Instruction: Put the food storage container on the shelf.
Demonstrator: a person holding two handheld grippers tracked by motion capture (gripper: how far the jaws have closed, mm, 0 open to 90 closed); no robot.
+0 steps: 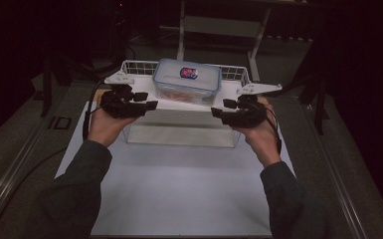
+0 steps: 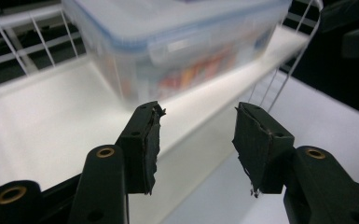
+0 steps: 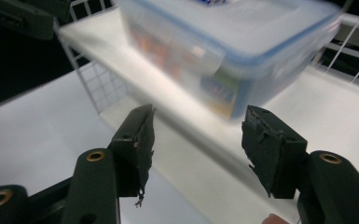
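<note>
Left claw [image 1: 151, 105] and right claw [image 1: 216, 111] both gaping, empty, flanking lidded plastic box [image 1: 187, 80] on white wire shelf [image 1: 129, 64].

Left gripper [image 1: 151, 104] and right gripper [image 1: 214, 110] level, facing inward, jaws apart, empty.

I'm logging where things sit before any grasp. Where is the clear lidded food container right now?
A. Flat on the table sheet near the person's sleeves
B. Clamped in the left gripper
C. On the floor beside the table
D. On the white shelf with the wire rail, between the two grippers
D: the container rests on the white shelf, with the left gripper and right gripper open on either side, neither touching it.
</note>
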